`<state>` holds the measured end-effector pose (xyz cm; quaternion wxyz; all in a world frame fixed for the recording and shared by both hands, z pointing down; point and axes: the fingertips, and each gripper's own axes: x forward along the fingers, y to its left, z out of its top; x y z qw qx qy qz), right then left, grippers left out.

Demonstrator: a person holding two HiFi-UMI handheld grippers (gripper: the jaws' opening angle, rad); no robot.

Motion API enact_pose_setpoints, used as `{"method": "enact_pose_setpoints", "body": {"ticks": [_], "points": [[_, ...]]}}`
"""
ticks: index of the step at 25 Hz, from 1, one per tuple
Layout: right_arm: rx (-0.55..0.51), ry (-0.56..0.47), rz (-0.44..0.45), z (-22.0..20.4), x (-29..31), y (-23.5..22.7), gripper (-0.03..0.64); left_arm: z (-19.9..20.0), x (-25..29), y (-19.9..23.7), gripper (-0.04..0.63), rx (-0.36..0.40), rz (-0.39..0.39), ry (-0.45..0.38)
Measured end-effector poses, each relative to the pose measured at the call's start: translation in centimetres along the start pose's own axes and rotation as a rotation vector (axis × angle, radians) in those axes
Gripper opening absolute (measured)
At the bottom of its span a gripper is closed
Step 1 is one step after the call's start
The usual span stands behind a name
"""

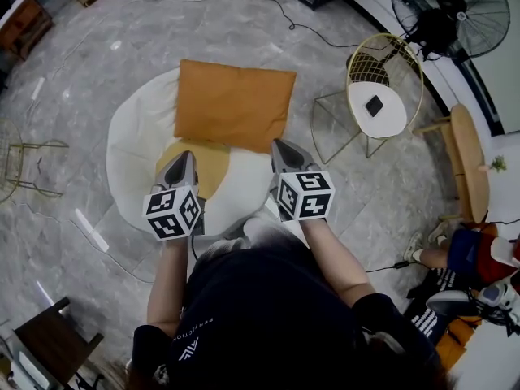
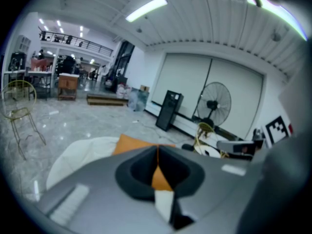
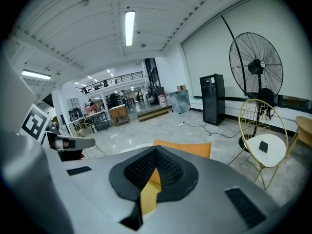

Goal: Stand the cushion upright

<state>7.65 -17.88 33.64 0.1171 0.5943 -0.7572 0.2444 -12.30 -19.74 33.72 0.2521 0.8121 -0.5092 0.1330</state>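
An orange square cushion (image 1: 234,104) lies flat on a round white seat pad (image 1: 134,140) on the floor, with a mustard round patch (image 1: 207,165) showing below its near edge. My left gripper (image 1: 186,158) hovers at the cushion's near left corner, jaws shut and empty. My right gripper (image 1: 281,145) is at the near right corner, also shut with nothing in it. In the left gripper view the cushion (image 2: 130,144) shows just beyond the closed left gripper (image 2: 157,149). In the right gripper view the cushion (image 3: 187,148) lies beyond the closed right gripper (image 3: 156,149).
A gold wire chair (image 1: 382,96) with a white seat and a black phone stands to the right. Behind it is a standing fan (image 1: 445,13). A round wooden table (image 1: 469,159) and a seated person (image 1: 471,258) are at far right. A gold wire frame (image 1: 28,165) stands left.
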Motion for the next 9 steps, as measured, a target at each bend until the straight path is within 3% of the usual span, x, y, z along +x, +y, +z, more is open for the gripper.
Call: {"method": "enact_pose_setpoints", "body": {"ticks": [9], "points": [[0.014,-0.001,-0.021,0.01,-0.18,-0.99,-0.006,-0.27,0.68,-0.68,0.012,0.004,-0.014,0.013]]}}
